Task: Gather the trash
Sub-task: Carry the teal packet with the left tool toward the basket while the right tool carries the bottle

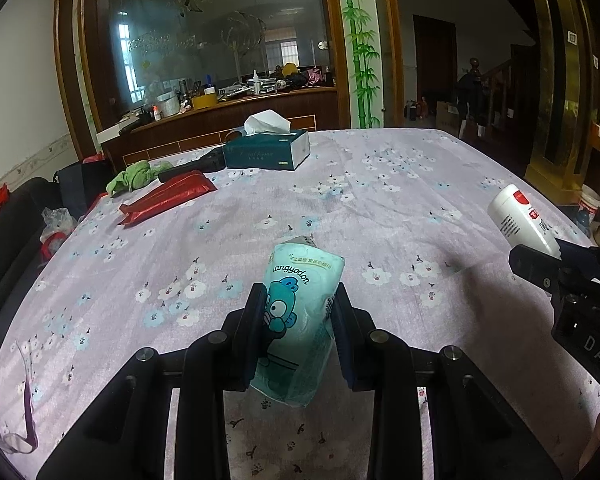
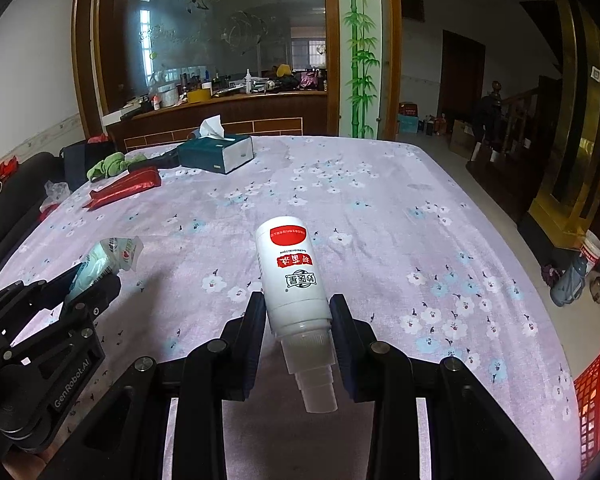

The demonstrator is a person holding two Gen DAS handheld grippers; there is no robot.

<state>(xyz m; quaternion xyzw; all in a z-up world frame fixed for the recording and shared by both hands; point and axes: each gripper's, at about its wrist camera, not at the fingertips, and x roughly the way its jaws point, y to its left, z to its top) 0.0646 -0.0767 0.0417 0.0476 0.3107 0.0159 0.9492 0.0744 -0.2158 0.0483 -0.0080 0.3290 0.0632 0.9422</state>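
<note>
Both grippers hold trash above the flowered table.

The left gripper (image 1: 298,308) is clamped on a teal tissue pack (image 1: 296,320) printed "angyodon" beside a cartoon fish; the right gripper (image 2: 298,316) pinches a white bottle (image 2: 294,280), cap toward the camera, with a red label and Chinese characters. Behind on the cloth (image 2: 380,208) sit a tissue box (image 2: 216,154) with a sheet sticking out, a red pouch (image 2: 124,190) and a green rag (image 2: 110,165). A red basket (image 2: 598,396) stands at the right edge; its contents cannot be told.
</note>
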